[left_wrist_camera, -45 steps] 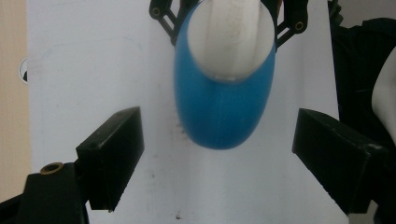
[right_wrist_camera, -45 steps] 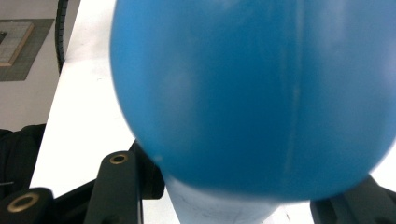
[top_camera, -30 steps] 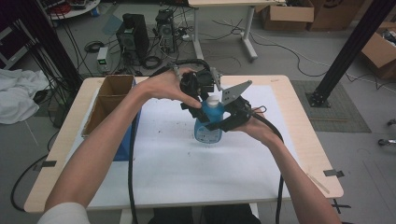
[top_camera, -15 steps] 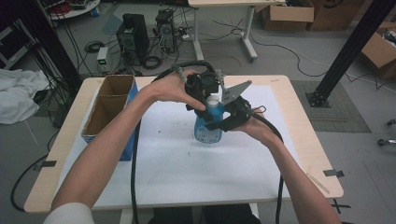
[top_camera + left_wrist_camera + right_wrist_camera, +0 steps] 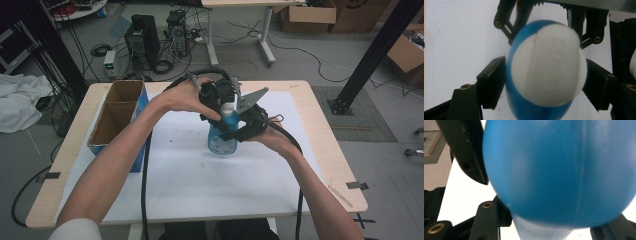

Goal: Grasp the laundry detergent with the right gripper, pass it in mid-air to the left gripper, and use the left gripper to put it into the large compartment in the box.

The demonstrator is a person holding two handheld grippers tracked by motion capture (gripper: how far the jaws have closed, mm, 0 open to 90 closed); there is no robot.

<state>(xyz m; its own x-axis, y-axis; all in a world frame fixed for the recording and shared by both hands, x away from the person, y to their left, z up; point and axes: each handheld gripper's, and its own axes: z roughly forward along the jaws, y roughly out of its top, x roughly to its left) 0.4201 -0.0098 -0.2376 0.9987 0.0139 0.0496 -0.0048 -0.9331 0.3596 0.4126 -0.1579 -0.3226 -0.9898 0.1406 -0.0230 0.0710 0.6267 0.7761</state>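
Note:
A blue bottle (image 5: 222,141) with a white cap (image 5: 546,67) stands upright on the white mat (image 5: 190,175) at the middle of the table. My right gripper (image 5: 239,127) comes in from the right and is shut on the bottle's blue body (image 5: 559,170). From above, my left gripper (image 5: 223,102) points down over the cap. Its jaws have just been closing, and its pads (image 5: 492,83) now sit against both sides of the cap. Hands and grippers hide the bottle's neck in the high view.
An open cardboard box (image 5: 117,112) with a blue side stands at the table's left edge. Black cables (image 5: 146,190) trail from both grippers toward the near edge. Computer cases, cardboard boxes and a black post stand on the floor beyond the table.
The left gripper has settled a little lower over the bottle's top, and its jaws have drawn in onto the cap. The right gripper and the bottle have stayed put.

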